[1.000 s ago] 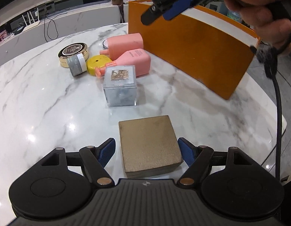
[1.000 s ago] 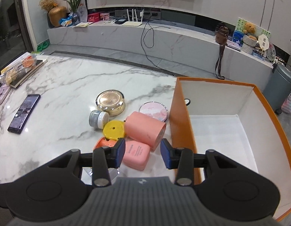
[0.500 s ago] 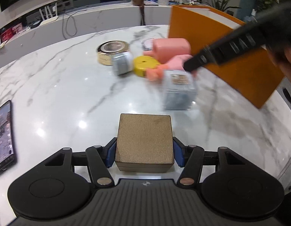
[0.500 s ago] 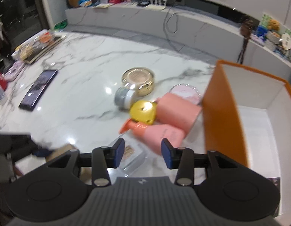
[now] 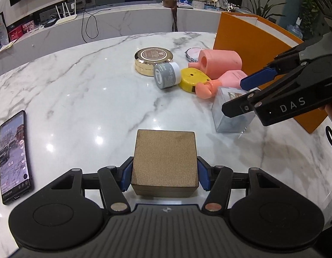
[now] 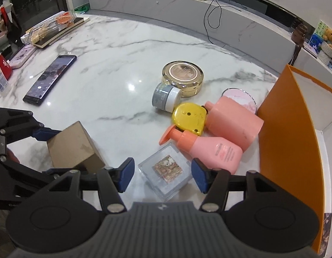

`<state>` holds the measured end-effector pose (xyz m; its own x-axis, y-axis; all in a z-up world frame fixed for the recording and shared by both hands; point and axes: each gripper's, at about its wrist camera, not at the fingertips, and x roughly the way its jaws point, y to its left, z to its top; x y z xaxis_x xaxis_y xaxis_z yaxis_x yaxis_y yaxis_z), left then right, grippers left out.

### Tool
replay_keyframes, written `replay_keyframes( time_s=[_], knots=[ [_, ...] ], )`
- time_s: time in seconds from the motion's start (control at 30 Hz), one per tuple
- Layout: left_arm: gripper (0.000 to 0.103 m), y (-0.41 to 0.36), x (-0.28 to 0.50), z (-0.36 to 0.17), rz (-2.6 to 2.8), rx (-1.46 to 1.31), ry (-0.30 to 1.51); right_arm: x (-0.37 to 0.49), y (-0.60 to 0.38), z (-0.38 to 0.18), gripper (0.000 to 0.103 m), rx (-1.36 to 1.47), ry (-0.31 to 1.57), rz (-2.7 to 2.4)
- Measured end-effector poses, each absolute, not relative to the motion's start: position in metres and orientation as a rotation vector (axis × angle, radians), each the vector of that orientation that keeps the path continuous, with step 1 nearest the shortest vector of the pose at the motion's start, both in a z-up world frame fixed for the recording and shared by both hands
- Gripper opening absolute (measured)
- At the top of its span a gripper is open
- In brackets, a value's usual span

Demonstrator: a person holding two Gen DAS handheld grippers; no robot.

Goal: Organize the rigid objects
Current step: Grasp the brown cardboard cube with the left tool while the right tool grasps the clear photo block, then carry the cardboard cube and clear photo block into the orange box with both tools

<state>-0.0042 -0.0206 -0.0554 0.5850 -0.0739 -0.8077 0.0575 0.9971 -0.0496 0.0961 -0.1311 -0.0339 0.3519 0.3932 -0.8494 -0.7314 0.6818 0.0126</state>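
Item: gold box (image 5: 165, 161), square, textured lid. It sits on the marble surface (image 5: 80, 99) at the near edge, between the blue pads of the left gripper (image 5: 165, 175). A second ago those jaws stood wide on either side of it with gaps showing; now both pads press its left and right walls, so the jaws are closed on it. Whether its base has left the surface cannot be told. Judgement: this item is secured and ready to carry.

Item: clear cube (image 6: 166, 175) with a patterned insert. It lies on the surface to the right of the gold box and just near of the pink pump bottle (image 6: 209, 148). The right gripper (image 6: 163, 177), high over the pile a second ago, now straddles it. Its jaws are opening, the cube sits between them, and a gap shows at each pad. Judgement: the second pickup is lined up, not yet gripped.

Destination, judged: orange box (image 6: 288, 142), open-topped with white lining, at the right.

Remaining on the surface, far of the cube: pink bottle (image 6: 232, 120), yellow tape measure (image 6: 190, 118), grey jar (image 6: 165, 96), gold tin (image 6: 183, 77), pink compact (image 6: 241, 96).

Unrelated: phone (image 5: 13, 159), far left.
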Motion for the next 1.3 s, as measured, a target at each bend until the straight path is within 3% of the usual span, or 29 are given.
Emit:
replay_keyframes(
  time_s=[0.4, 0.87, 1.3],
  knots=[
    [0.068, -0.014, -0.003, -0.063, -0.079, -0.011, 0.969, 0.097, -0.123, -0.049, 0.065, -0.5, 0.966, 0.759],
    [0.067, -0.013, -0.004, -0.058, -0.067, 0.005, 0.935, 0.103, -0.12, -0.052, 0.063, -0.468, 1.012, 0.766],
    [0.067, -0.015, 0.009, -0.03, -0.098, 0.008, 0.909, 0.104, -0.131, -0.022, 0.063, -0.407, 0.956, 0.754]
  ],
)
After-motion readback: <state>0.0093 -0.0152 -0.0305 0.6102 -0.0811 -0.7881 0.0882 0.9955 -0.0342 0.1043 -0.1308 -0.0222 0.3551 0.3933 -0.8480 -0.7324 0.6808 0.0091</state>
